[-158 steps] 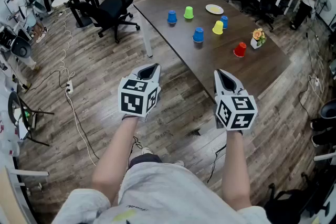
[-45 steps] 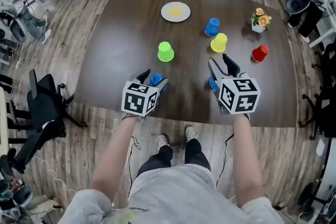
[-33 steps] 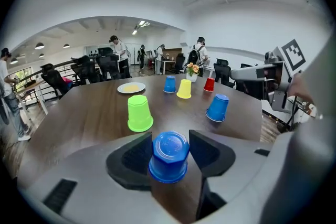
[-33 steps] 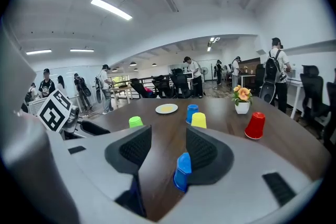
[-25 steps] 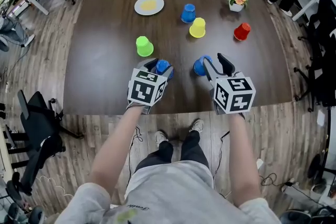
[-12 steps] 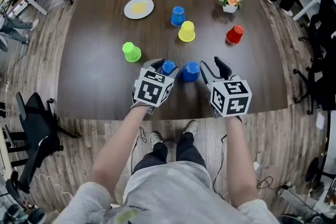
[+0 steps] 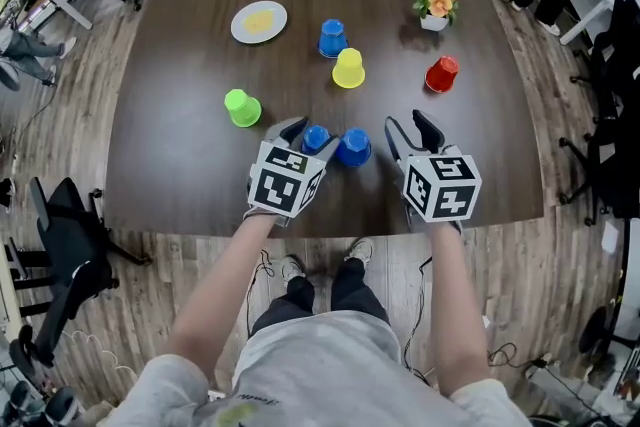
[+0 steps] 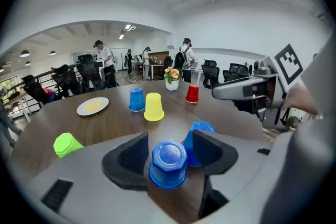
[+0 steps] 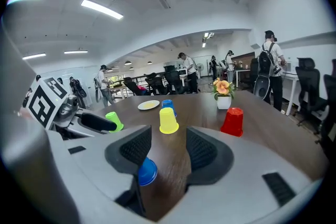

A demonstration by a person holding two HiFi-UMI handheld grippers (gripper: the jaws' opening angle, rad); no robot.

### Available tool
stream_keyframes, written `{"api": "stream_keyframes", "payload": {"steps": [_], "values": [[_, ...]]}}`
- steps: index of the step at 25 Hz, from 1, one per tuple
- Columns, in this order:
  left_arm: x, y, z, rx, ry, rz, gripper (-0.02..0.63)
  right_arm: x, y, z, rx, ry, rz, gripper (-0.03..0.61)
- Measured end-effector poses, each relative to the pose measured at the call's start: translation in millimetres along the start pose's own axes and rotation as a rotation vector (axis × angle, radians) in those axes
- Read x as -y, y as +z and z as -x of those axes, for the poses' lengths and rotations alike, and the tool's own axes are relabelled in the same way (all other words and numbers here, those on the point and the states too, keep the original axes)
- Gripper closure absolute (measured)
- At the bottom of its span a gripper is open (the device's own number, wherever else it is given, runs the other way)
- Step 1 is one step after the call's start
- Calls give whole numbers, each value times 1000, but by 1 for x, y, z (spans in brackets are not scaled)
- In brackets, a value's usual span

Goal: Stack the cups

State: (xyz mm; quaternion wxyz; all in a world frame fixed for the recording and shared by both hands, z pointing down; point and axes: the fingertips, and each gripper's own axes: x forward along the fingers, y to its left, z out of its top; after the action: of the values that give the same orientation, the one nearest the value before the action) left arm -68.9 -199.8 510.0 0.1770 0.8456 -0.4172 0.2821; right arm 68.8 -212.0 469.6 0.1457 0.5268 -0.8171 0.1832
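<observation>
table (image 7: 180,165): dark wood, smooth (faint sheen) | blue cup (image 8: 168,164): glossy plastic | floor (image 7: 150,295): matt wood planks

No readable text; only square coded markers on left gripper (image 7: 308,135) and right gripper (image 7: 412,129).

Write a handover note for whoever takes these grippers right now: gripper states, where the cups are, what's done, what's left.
Left gripper: open, jaws just been opening; a blue cup stands between them, ungripped.
Right gripper: open, empty; second blue cup just outside its left jaw.
Farther back on the table: green cup, yellow cup, third blue cup, red cup, each standing alone.
Done: nothing stacked. Left: all the stacking.
</observation>
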Motion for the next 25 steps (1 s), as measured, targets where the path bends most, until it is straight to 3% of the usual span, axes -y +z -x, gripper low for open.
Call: {"api": "stream_keyframes", "payload": {"steps": [6, 12, 18, 25], "values": [[3, 48, -2, 82, 12, -7, 350, 41, 17, -2, 26, -55, 9, 387], [13, 83, -23, 110, 30, -8, 356, 89, 30, -14, 3, -98, 53, 387], [8, 94, -46, 98, 58, 22, 362, 147, 24, -42, -48, -168, 94, 387], [-7, 93, -61, 70, 114, 46, 365, 183, 8, -80, -106, -163, 57, 341]]}}
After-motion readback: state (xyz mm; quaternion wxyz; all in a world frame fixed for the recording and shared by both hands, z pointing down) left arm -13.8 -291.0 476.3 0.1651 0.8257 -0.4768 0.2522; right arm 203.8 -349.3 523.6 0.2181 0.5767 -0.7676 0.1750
